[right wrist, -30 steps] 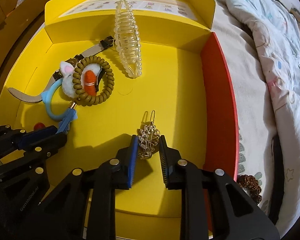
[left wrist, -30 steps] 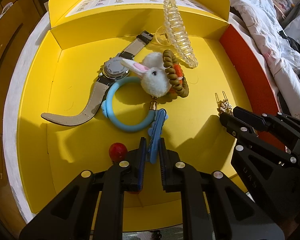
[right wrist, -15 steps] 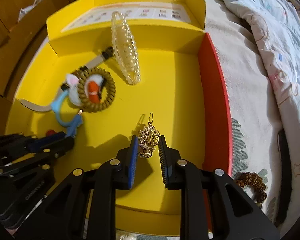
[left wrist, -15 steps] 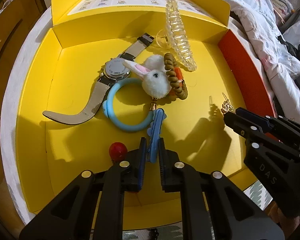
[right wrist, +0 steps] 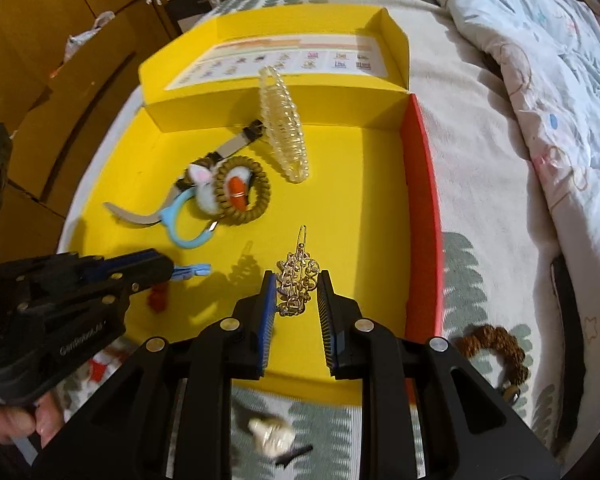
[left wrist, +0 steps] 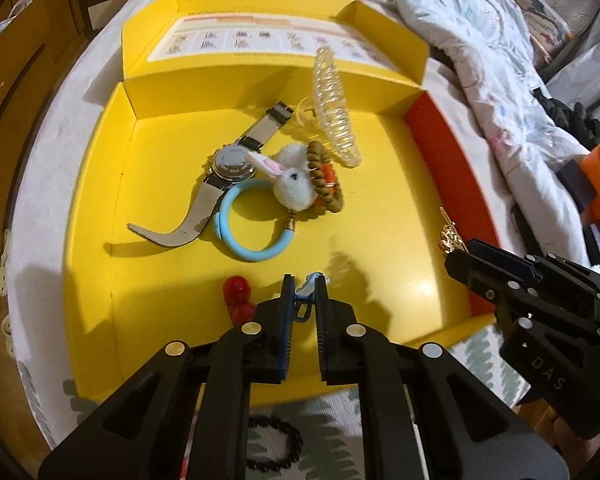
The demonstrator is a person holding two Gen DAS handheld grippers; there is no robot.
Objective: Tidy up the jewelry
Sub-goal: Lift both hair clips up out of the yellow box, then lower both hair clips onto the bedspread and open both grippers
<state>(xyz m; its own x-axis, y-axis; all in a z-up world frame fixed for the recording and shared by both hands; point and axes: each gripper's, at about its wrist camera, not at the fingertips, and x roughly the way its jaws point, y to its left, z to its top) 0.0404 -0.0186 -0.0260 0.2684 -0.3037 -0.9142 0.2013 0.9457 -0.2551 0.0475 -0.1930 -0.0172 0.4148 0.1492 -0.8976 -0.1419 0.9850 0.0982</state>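
Note:
A yellow box tray (left wrist: 100, 184) lies on the bed and holds a grey-strap watch (left wrist: 228, 168), a blue ring bracelet (left wrist: 236, 240), a white bunny pom (left wrist: 294, 186), a brown spiral hair tie (left wrist: 326, 184), a clear hair claw (left wrist: 334, 108) and a red bead piece (left wrist: 238, 292). My left gripper (left wrist: 302, 284) is shut on a small blue clip (left wrist: 306, 286), lifted above the tray floor. My right gripper (right wrist: 298, 292) is shut on a gold filigree hair clip (right wrist: 296, 276), raised over the tray's front right; it also shows in the left wrist view (left wrist: 450, 236).
A black bead bracelet (left wrist: 274, 444) lies on the patterned cover in front of the tray. A brown scrunchie (right wrist: 496, 344) lies right of the tray's red wall (right wrist: 424, 216). A white shell-like piece (right wrist: 270, 436) lies in front. A quilt (right wrist: 540, 80) is bunched at the right.
Both grippers have pulled back and up from the tray floor, each carrying its clip. The blue clip has come away from the blue bracelet.

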